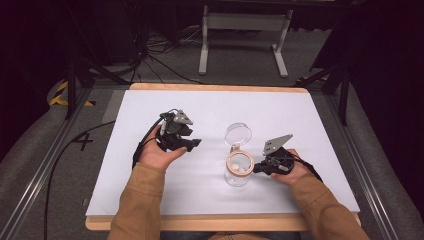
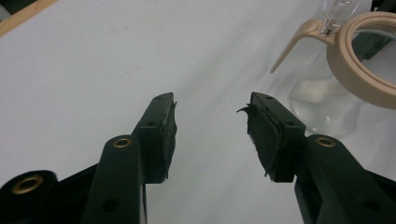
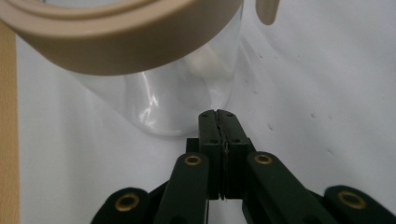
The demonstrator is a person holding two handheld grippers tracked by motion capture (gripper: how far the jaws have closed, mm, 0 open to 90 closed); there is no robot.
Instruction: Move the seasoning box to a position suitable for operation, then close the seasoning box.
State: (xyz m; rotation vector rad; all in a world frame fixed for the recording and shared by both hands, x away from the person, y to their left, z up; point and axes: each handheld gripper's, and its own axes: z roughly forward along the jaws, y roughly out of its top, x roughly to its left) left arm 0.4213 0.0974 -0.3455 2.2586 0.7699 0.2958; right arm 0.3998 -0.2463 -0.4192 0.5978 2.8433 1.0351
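Glass jar [image 1: 239,170] with a tan rim and its hinged clear lid [image 1: 238,134] swung open, standing near the middle of the white table [image 1: 150,195]. Left gripper [image 1: 191,144], jaws spread and empty, is held apart to the jar's left. Right gripper [image 1: 256,170], jaws pressed together on nothing, has its tips just beside the jar's wall. Judged rigid, smooth, breakable; the tan rim offers the surest hold. White lumps [image 1: 241,169] inside are too blurred to identify.
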